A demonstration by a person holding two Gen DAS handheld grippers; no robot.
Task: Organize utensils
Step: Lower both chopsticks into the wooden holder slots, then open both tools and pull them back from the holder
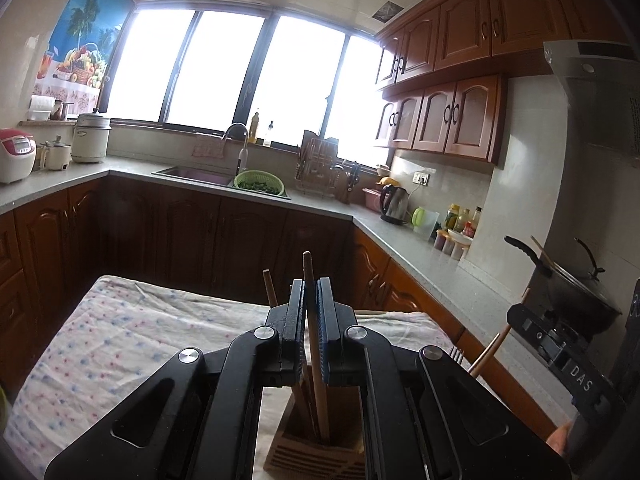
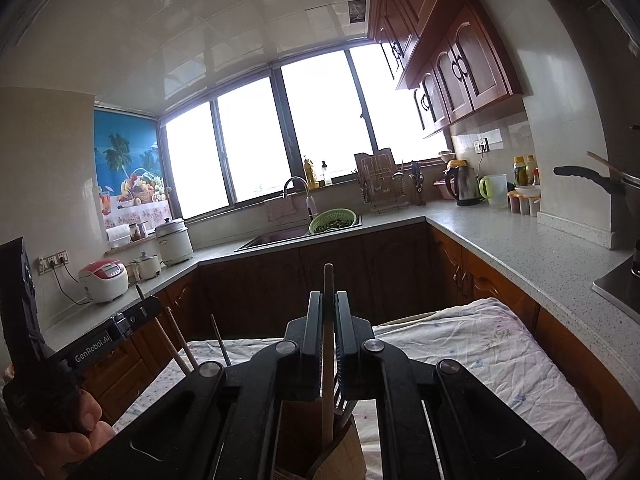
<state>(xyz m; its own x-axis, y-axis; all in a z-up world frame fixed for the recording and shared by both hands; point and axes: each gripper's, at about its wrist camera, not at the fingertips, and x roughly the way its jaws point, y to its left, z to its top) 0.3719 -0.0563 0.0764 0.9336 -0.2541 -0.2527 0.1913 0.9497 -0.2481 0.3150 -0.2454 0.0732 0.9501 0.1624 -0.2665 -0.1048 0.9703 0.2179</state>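
A wooden utensil holder (image 1: 316, 452) stands on a cloth-covered table (image 1: 120, 344), right under both grippers; it also shows in the right wrist view (image 2: 336, 452). My left gripper (image 1: 311, 292) is shut on a brown wooden stick utensil (image 1: 307, 268) whose lower end is inside the holder. A second stick (image 1: 269, 286) stands beside it. My right gripper (image 2: 329, 304) is shut on a light wooden handle (image 2: 329, 280) that also reaches down into the holder, next to a metal fork (image 2: 344, 402). The left gripper's body (image 2: 96, 340) shows at the left of the right wrist view.
Kitchen counters (image 2: 540, 248) run around the table, with a sink (image 1: 196, 174), a green colander (image 1: 259, 183), a kettle (image 1: 394, 204), a rice cooker (image 1: 14, 154) and a pot on the stove (image 1: 576, 284). The cloth (image 2: 500, 360) spreads to both sides.
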